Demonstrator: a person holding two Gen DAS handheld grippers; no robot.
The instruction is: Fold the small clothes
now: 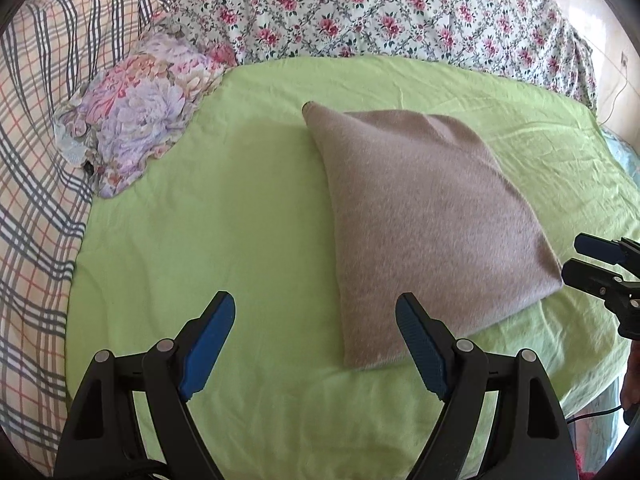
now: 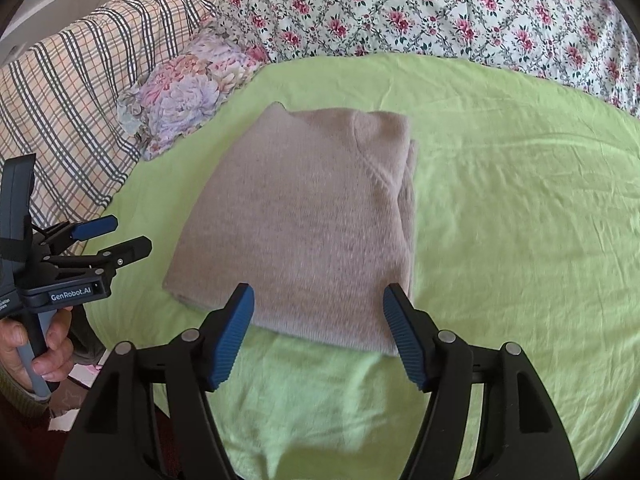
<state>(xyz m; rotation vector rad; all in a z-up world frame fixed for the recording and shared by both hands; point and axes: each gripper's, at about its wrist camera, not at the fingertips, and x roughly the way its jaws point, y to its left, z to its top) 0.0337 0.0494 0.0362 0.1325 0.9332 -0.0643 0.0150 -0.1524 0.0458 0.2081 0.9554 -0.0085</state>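
Sweater (image 2: 304, 224): one, folded, laid on the bed (image 2: 520, 200).
Pillow (image 2: 180, 96): one.
Tools: two, left tool (image 1: 316, 320) and right tool (image 2: 318, 312), both spread wide, nothing gripped.

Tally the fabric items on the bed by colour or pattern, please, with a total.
Beige folded sweater: 1
Green sheet: 1
Pink-rose floral quilt: 1
Plaid blanket: 1
Lilac floral pillow: 1
Total: 5

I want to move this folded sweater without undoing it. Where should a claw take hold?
Probably the near folded edge of the sweater, from the near side: the layers stack flush there and it faces the open right claw. The layers splay along its right edge.
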